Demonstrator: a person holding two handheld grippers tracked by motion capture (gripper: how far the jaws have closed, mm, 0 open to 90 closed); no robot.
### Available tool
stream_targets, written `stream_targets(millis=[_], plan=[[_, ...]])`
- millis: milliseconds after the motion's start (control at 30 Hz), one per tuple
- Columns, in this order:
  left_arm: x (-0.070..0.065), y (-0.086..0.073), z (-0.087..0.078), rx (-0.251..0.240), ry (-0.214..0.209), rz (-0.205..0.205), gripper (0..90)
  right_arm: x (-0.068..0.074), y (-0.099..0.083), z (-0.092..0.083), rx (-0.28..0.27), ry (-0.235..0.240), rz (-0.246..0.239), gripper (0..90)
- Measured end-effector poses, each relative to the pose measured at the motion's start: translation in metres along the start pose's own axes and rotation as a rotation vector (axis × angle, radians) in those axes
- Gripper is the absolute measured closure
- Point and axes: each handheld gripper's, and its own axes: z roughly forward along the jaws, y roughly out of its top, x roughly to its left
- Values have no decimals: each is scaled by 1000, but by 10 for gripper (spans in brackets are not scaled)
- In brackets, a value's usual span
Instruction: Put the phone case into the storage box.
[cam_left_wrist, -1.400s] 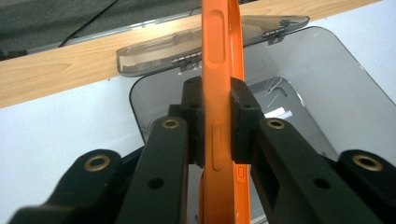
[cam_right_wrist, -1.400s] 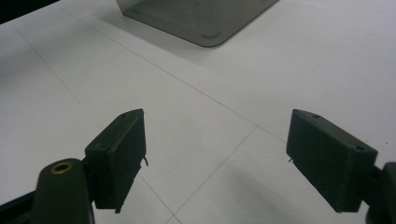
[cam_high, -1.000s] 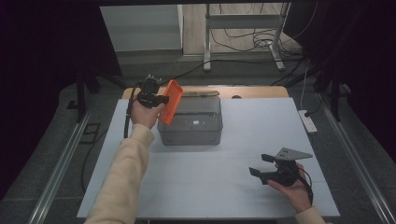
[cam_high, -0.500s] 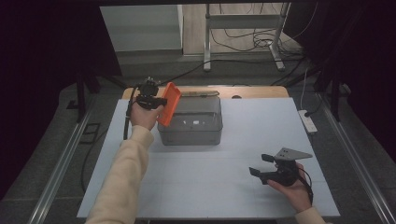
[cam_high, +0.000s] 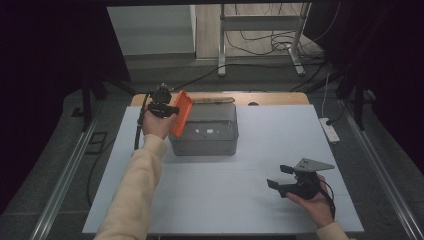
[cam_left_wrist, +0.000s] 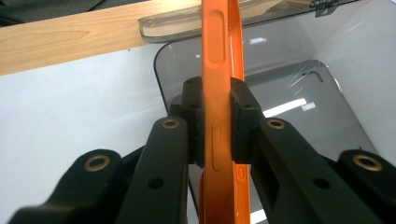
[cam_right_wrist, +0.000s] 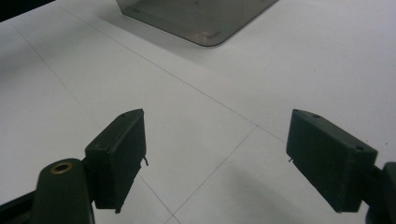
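My left gripper is shut on a flat orange case, which looks like a phone case, and holds it on edge over the left rim of a smoky grey translucent box. In the left gripper view both pads clamp the orange case by its faces, with the open box beyond and below my left gripper. My right gripper rests low at the table's front right, open. The right gripper view shows nothing between the spread jaws of my right gripper, and a corner of the box farther off.
The white table cover stretches between the box and the right hand. A grey clear lid lies behind the box on the wooden back strip. A power strip lies off the right edge.
The left gripper and the orange case have shifted slightly left and a little lower over the box rim. The right gripper has stayed put.
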Motion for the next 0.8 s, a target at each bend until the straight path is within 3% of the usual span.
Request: stream_targets(millis=[800], plan=[[-2,-1,1,19,48,-46,792,1,0,0,-5,1,-3,202]])
